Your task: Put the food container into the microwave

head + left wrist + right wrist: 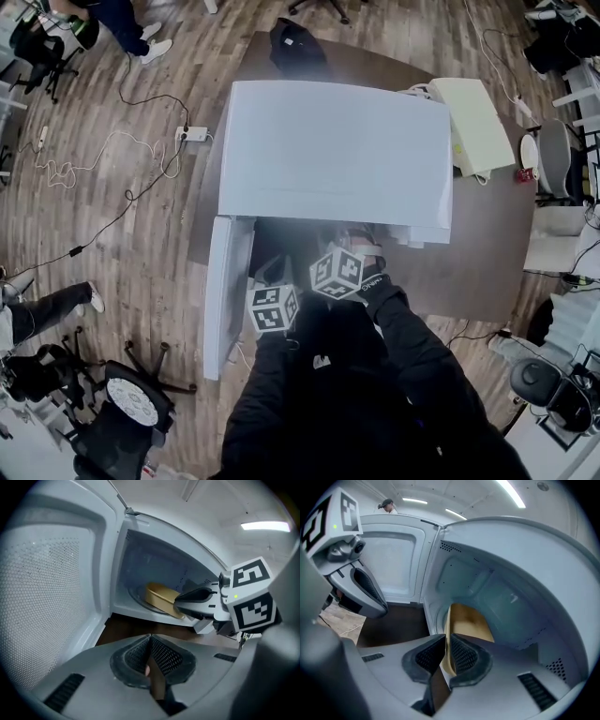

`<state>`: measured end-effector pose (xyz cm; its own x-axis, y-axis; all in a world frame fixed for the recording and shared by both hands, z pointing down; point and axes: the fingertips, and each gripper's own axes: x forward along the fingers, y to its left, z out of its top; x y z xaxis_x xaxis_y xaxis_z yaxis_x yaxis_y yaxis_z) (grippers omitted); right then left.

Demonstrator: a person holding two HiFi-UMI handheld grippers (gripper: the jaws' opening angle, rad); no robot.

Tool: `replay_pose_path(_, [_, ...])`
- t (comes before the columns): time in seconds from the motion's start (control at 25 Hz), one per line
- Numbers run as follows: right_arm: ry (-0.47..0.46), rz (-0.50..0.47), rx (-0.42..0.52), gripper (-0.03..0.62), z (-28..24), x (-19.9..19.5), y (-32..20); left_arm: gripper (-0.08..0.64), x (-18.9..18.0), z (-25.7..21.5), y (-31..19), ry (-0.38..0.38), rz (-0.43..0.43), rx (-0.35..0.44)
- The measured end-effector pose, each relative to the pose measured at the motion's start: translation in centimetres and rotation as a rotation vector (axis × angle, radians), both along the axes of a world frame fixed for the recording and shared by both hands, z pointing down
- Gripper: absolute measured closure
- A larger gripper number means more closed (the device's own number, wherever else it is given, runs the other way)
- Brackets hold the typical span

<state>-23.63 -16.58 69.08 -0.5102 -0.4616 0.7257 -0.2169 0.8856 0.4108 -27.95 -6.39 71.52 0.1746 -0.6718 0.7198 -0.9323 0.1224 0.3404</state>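
**Right fingers clamped on food container inside microwave**

Right gripper [446,641] fingers fill the bottom of the right gripper view. Their mesh pads [461,656] are closed on one thin side wall of the food container [469,620]. The container is tan and open-topped, and it sits inside the microwave [511,588] cavity, beyond the door sill. In the left gripper view its far end lies over the round turntable [135,594] and its near end meets the right fingers. Whether its base rests flat on the turntable cannot be told.

Left gripper [150,644] fingers are pressed together, pad against pad, with no item between them. This gripper hangs outside the cavity, in front of the sill and just beside the right gripper. It points toward the opening.

Microwave details:
- The housing is white and stands on a dark brown surface [487,248].
- The door [225,295] is swung fully open to the person's left. Its perforated inner panel shows in the left gripper view.

In the head view, the two marker cubes, left [273,307] and right [337,272], sit close together at the open front of the microwave. The person's black sleeves [412,361] run back from them toward the camera.

Surroundings in the head view:
- A pale yellow flat item [473,122] lies on the surface to the right of the microwave.
- A black bag [295,47] lies behind the microwave.
- A power strip [194,134] with trailing cables lies on the wood floor [141,234] at the left.
- An office chair [131,403] stands on the floor at the lower left.
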Motion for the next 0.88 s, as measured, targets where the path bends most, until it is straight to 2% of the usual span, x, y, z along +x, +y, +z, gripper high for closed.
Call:
replay_pose_path(0.16, [-0.057,0.024,-0.037,0.518,-1.0,0.3,0.3,0.526,0.2,-0.4,-0.6,-0.007,0.015,0.008])
replay_pose_path(0.44, [-0.188,0.12,-0.084,0.518,-4.7,3.5,1.5,0.526,2.3,-3.3,-1.7,-0.02,0.019,0.067])
replay_pose_path(0.64, [-0.315,0.223,-0.094,0.539,-9.0,7.0,2.6,0.526,4.7,-6.6,-1.4,-0.037,0.026,0.124])
replay_pose_path(0.88, [-0.453,0.343,-0.067,0.56,-14.4,12.3,3.9,0.526,8.8,-10.9,-1.1,-0.071,0.074,0.208])
